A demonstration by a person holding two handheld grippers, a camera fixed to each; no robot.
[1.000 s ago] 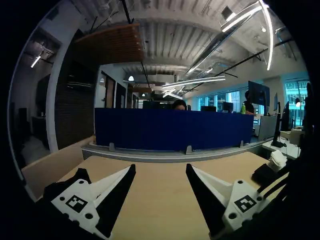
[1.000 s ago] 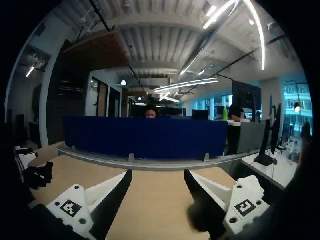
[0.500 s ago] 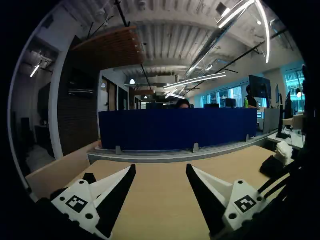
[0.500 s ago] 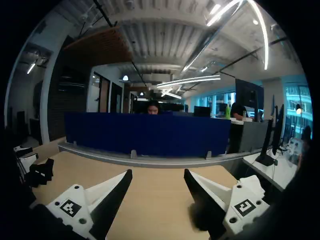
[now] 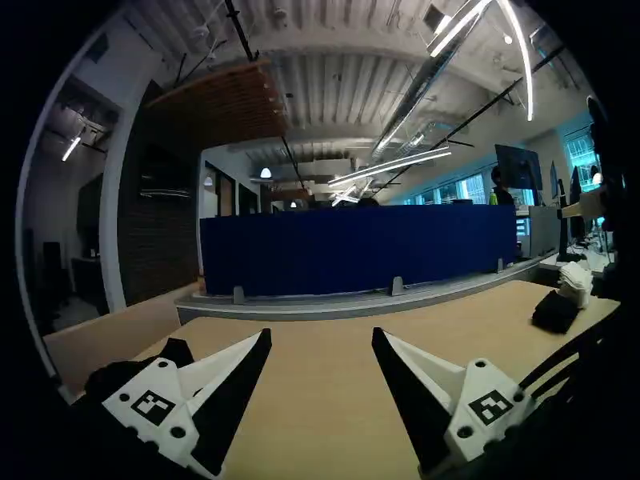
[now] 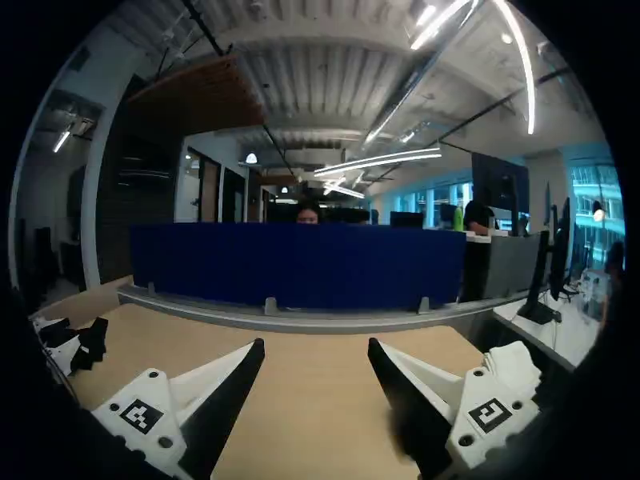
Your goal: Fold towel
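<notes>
Looking along the left gripper (image 5: 320, 334), we see its two fingers spread wide apart with nothing between them, up over the near part of the tan table (image 5: 320, 416). The right gripper (image 6: 314, 344) has its fingers wide apart too and holds nothing, over the near part of the table. The towel (image 5: 574, 282) is a white folded pile at the right end of the table, with a black lump (image 5: 554, 312) just beside it. In the right gripper view the towel (image 6: 512, 364) peeks out behind one finger, at the table's right edge. At the table's left edge sits a black and white thing (image 6: 76, 346); we cannot tell what it is. A long blue wall (image 5: 356, 258) stands along the table's far side.
</notes>
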